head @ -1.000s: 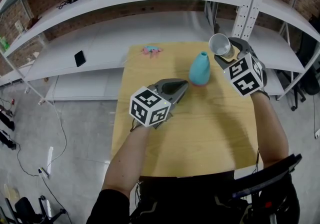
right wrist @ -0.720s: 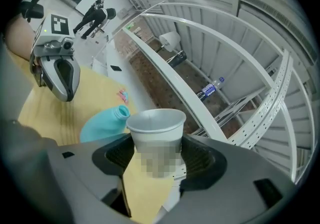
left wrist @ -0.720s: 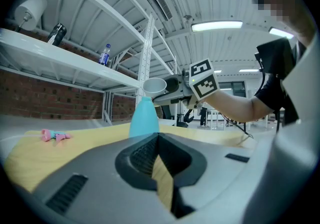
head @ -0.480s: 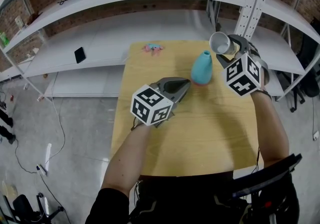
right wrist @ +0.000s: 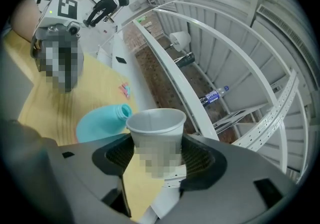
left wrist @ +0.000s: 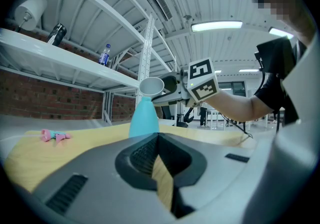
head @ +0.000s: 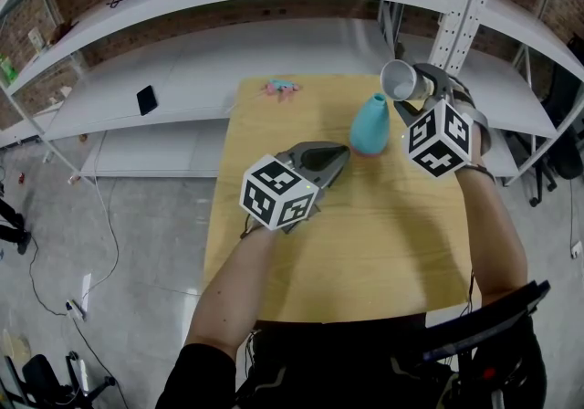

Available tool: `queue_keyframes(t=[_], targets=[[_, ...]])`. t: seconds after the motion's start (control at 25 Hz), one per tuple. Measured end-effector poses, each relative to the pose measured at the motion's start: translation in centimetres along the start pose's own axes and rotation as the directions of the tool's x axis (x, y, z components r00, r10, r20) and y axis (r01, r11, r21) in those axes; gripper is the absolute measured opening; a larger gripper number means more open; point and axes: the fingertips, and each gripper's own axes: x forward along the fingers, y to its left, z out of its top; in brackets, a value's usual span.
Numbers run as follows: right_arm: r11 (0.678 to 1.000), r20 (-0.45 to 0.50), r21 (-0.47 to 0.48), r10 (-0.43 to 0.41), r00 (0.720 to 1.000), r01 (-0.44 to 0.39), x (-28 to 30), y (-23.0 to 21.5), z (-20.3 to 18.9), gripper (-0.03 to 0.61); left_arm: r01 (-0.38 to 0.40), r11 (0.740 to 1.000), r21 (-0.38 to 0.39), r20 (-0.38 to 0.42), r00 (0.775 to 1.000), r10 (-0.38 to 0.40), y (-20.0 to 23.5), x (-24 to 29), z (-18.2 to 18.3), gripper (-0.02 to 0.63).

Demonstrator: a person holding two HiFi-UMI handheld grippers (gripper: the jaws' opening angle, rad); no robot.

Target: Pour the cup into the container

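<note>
My right gripper (right wrist: pixel 157 150) pinches the white cup (right wrist: pixel 155 120) between its fingers, plain only in its own view. The left gripper view shows the cup tipped just above the mouth of the teal container (left wrist: pixel 144 116) (from the head it merely looks beside it). The container stands on the table (head: pixel 365 243). My left gripper (head: pixel 338 154) has its fingers pressed together, empty.

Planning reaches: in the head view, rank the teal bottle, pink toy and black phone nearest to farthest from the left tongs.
1. Teal bottle, just right of the left tongs.
2. Pink toy, far end of table.
3. Black phone, left shelf.
</note>
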Motion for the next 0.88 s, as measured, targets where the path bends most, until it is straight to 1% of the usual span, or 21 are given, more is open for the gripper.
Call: queue_keyframes(t=[0.88], targets=[[0.993, -0.022, -0.117, -0.039, 0.999, 0.037, 0.15, 0.01, 0.47, 0.298, 0.014, 1.000, 0.004, 0.001, 1.000, -0.014, -0.34, 0.08, 0.00, -0.005]])
